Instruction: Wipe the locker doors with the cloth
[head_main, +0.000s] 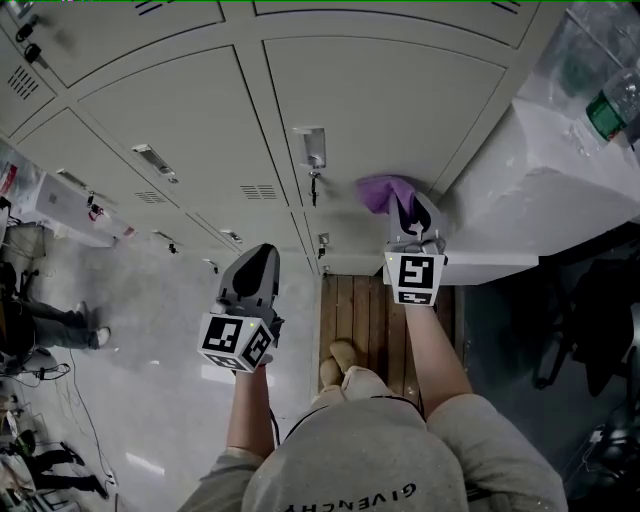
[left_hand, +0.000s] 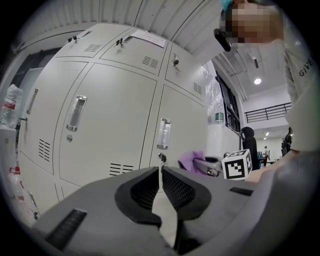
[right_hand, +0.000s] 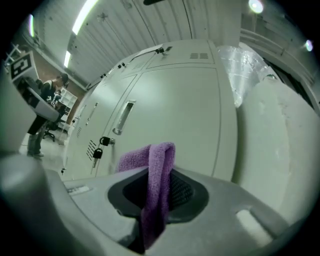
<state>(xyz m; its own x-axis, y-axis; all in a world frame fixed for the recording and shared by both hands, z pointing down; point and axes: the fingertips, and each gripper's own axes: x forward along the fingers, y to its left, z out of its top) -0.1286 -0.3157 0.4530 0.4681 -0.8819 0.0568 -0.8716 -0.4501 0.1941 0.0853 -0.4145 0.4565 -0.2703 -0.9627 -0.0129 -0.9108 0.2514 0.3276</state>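
Pale grey locker doors (head_main: 380, 100) fill the head view. My right gripper (head_main: 410, 212) is shut on a purple cloth (head_main: 384, 190), held at the lower right part of the door right of the handle (head_main: 311, 146). In the right gripper view the cloth (right_hand: 156, 170) hangs folded between the jaws, close to the door (right_hand: 180, 110); contact is not clear. My left gripper (head_main: 260, 258) is lower and to the left, off the doors, shut with nothing in it. Its jaws (left_hand: 160, 171) show only a hairline gap.
A white wrapped block (head_main: 545, 185) stands right beside the lockers, with a green-labelled bottle (head_main: 610, 112) above it. Small padlocks (right_hand: 98, 149) hang on doors to the left. Wooden boards (head_main: 372, 315) lie under the person's feet. People stand far left (head_main: 45, 325).
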